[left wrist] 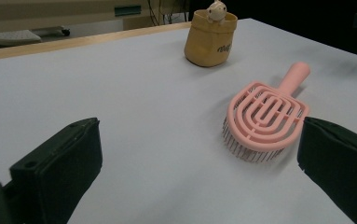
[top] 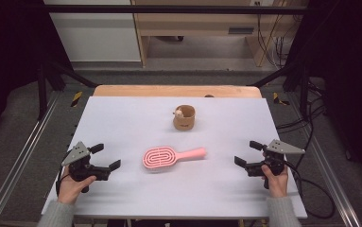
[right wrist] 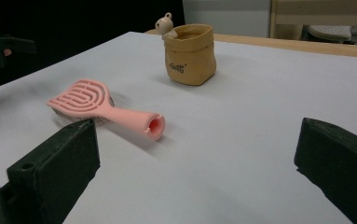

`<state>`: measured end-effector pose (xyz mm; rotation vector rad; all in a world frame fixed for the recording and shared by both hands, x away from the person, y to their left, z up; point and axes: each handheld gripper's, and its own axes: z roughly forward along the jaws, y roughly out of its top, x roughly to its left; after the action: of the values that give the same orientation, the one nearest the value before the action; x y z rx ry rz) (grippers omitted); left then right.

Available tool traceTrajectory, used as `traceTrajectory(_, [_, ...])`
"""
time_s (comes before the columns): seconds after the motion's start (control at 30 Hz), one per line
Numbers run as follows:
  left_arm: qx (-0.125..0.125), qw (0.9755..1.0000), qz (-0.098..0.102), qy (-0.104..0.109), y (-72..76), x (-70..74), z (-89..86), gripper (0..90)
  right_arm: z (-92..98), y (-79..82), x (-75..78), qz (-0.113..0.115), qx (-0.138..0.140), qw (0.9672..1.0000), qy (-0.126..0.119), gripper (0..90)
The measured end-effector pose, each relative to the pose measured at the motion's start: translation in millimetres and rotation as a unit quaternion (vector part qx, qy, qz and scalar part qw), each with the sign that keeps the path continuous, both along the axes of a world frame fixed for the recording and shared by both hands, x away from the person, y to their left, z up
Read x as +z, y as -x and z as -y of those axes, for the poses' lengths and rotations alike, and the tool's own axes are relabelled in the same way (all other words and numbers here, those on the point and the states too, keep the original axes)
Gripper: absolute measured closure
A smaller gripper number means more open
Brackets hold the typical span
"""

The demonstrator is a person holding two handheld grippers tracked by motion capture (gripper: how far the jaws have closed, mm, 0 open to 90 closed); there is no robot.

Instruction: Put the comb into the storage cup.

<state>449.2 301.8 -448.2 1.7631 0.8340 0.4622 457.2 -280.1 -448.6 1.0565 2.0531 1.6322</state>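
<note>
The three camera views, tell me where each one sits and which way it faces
High view: above the person's side, looking forward and down on the table; both forearms, left hand-held gripper, right hand-held gripper show.
Left gripper view: rides the left hand-held gripper, facing the pink brush head; its open jaws show.
Right gripper view: rides the right hand-held gripper, facing the brush's handle end; its open jaws show.
Shared: brush and tan pouch.

Bristles of pink hairbrush (top: 162, 158) hidden beneath its head in high view. Print on tan pouch (left wrist: 210, 37) too small to read. Small bear figure (right wrist: 167, 25) partly concealed behind pouch rim. Forearms cut off at bottom edge. Inside of pouch not visible from either gripper view.
</note>
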Motion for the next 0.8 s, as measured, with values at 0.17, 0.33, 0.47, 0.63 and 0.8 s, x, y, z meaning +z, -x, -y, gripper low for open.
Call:
traceTrajectory(0.17, [0.002, 1.0, 0.001, -0.001, 0.5, 0.4, -0.2, 0.0, 0.2, 0.2, 0.4, 0.0, 0.001, 1.0, -0.002, 0.4])
traceTrajectory(0.33, [0.003, 1.0, 0.001, -0.003, 0.0, 0.2, 0.0, 0.0, -1.3, -0.2, 1.4, 0.001, 0.003, 1.0, 0.003, 0.4])
traceTrajectory(0.47, [0.004, 1.0, 0.001, -0.002, -0.1, 0.1, -0.3, 0.0, -2.7, -0.1, 1.7, 0.001, 0.005, 1.0, 0.005, 0.4])
traceTrajectory(0.63, [0.006, 1.0, 0.001, -0.003, -0.4, 0.0, -0.4, 0.0, -3.3, 0.1, 2.7, 0.004, 0.005, 1.0, 0.005, 0.4])
traceTrajectory(0.8, [0.008, 1.0, 0.0, -0.002, -0.6, -0.5, -0.9, 0.0, -5.9, 0.2, 4.2, 0.005, 0.007, 1.0, 0.004, 0.4])
